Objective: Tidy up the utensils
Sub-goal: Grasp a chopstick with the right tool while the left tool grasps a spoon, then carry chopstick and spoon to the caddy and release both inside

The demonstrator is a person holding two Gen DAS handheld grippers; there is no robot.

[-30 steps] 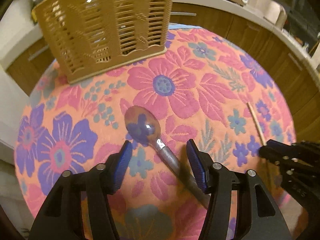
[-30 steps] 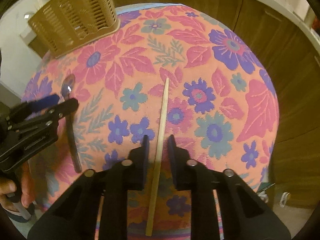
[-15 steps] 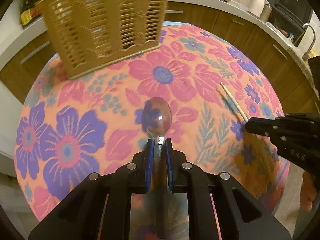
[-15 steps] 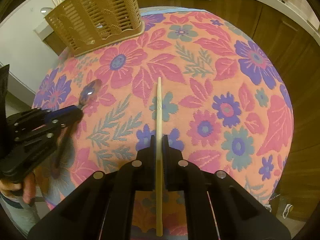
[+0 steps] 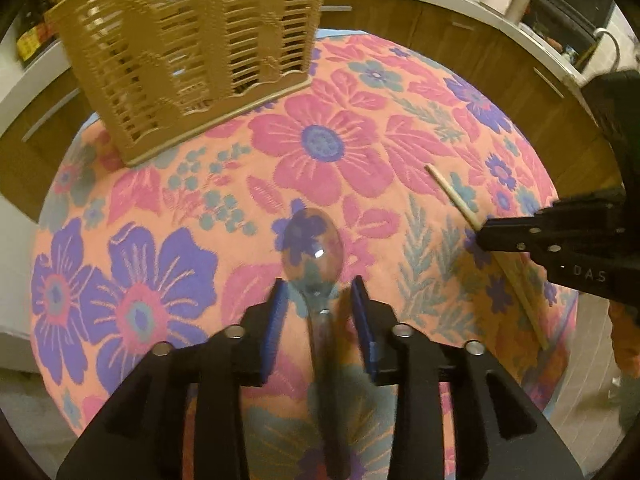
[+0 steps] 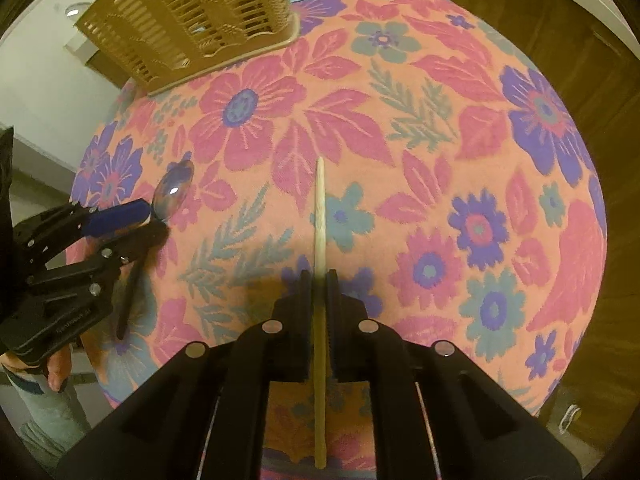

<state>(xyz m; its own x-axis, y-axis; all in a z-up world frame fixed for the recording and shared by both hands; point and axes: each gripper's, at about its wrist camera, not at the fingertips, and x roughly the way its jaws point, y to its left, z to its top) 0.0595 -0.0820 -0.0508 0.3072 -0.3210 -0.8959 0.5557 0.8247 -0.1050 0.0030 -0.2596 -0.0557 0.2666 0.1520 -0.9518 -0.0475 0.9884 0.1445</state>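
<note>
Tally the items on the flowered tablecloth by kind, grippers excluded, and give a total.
Spoon: 1
Wooden chopstick: 1
Tan slotted utensil basket: 1
Total: 3

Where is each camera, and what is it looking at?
Left wrist: sits on the left gripper, looking past its open fingers at the spoon and basket.
Right wrist: sits on the right gripper, shut on the chopstick; a hand shows lower left.
Both show the flowery tablecloth, basket, spoon, chopstick, and the other gripper.
</note>
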